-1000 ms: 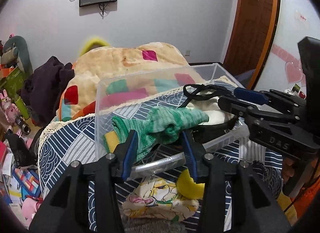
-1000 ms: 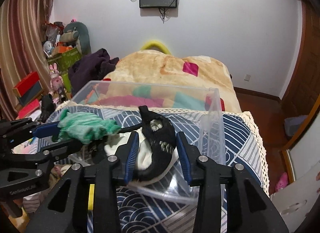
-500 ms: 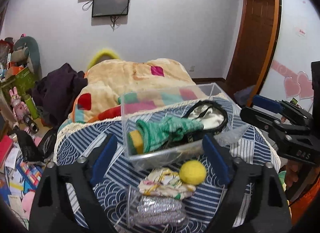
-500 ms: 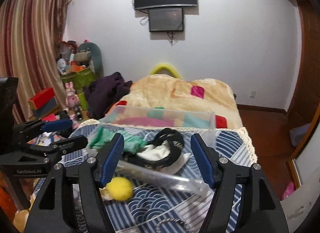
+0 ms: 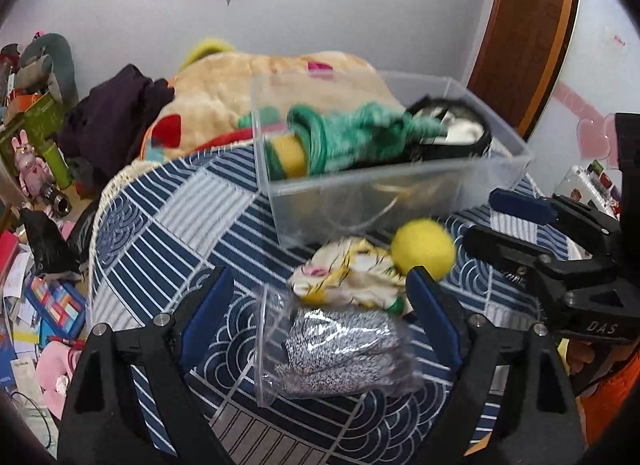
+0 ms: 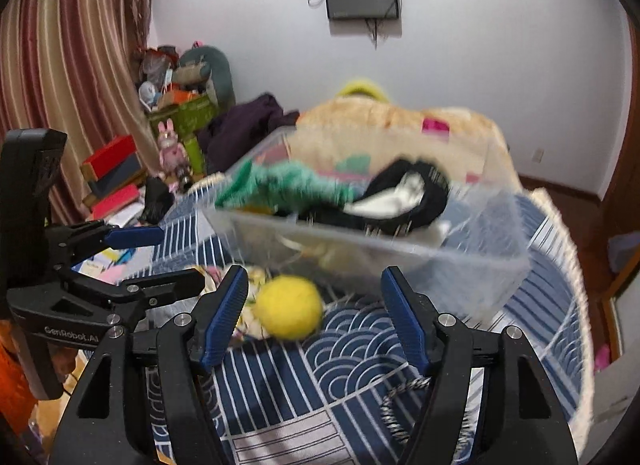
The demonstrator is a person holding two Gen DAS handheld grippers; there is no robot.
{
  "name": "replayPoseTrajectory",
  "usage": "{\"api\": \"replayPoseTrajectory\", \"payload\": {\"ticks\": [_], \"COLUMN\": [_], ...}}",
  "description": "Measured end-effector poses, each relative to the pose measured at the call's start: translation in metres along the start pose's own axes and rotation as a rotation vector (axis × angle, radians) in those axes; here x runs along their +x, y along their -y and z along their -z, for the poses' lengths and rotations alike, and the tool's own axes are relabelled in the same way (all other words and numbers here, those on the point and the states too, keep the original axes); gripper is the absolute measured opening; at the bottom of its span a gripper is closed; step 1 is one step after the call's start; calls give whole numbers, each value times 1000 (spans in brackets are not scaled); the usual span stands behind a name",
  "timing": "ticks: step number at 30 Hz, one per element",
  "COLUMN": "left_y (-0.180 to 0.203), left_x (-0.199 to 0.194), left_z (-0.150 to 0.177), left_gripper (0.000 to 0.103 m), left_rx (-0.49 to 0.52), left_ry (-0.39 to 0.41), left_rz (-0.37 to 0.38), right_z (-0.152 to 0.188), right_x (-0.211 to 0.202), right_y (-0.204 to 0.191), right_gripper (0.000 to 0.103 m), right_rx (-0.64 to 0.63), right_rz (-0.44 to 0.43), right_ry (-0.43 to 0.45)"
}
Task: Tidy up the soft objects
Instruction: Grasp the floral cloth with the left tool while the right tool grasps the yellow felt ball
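A clear plastic bin (image 5: 400,189) stands on the blue patterned cloth and holds a green knit piece (image 5: 352,137) and a black and white piece (image 5: 456,133). In front of it lie a yellow ball (image 5: 423,247), a floral cloth (image 5: 352,277) and a clear bag of grey fabric (image 5: 340,349). My left gripper (image 5: 320,309) is open above the bag and cloth. My right gripper (image 6: 314,313) is open, with the yellow ball (image 6: 289,308) between its fingers' lines; the bin (image 6: 360,249) lies just beyond.
The cloth-covered table (image 5: 168,217) ends at a lace edge on the left. A bed with a tan blanket (image 6: 400,125) lies behind. Boxes, toys and papers (image 5: 36,169) clutter the floor at the left. A black-and-white cord (image 6: 400,405) lies near the right gripper.
Both grippers opened, let go of the bin's front rim and pulled back toward me. The bin stays on the table; the ball, cloth and bag now show in front.
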State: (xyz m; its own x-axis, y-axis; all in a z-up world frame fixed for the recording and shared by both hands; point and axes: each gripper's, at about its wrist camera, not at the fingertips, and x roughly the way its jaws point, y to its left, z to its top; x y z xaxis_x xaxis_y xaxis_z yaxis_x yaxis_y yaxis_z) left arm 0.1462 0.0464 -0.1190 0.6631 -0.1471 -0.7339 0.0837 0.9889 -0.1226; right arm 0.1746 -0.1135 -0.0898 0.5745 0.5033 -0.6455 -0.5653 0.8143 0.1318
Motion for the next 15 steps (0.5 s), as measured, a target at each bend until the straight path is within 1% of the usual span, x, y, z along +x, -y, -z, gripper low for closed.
{"api": "replayPoseTrajectory", "payload": {"ticks": [2, 3, 4, 8, 9, 10, 11, 12, 15], "left_y": [-2, -3, -3, -4, -4, -3, -3, -2, -1], "left_x": [7, 11, 14, 25, 27, 29, 30, 32, 33], "left_z": [2, 3, 3, 5, 6, 6, 7, 7, 8], "left_gripper": [88, 85, 84, 70, 66, 64, 60, 55, 51], "left_rx": [-7, -12, -14, -26, -26, -25, -24, -22, -25], "left_ry": [-15, -20, -24, -49, -53, -55, -55, -56, -54], "left_rz": [9, 14, 15, 47, 54, 61, 68, 78, 107], "right_z": [4, 6, 8, 11, 13, 13, 13, 13, 13], "right_x": [10, 15, 19, 31, 32, 32, 32, 31, 28], "right_y": [0, -1, -2, -3, -4, -4, -4, -5, -7], "right_gripper": [66, 65, 63, 51, 50, 46, 41, 39, 38], "right_rx": [9, 7, 3, 13, 19, 24, 24, 22, 15], "right_rz": [-19, -24, -30, -54, -69, -82, -95, -101, -94], "right_ry": [-27, -40, -52, -94, -99, -100, -98, -98, -90]}}
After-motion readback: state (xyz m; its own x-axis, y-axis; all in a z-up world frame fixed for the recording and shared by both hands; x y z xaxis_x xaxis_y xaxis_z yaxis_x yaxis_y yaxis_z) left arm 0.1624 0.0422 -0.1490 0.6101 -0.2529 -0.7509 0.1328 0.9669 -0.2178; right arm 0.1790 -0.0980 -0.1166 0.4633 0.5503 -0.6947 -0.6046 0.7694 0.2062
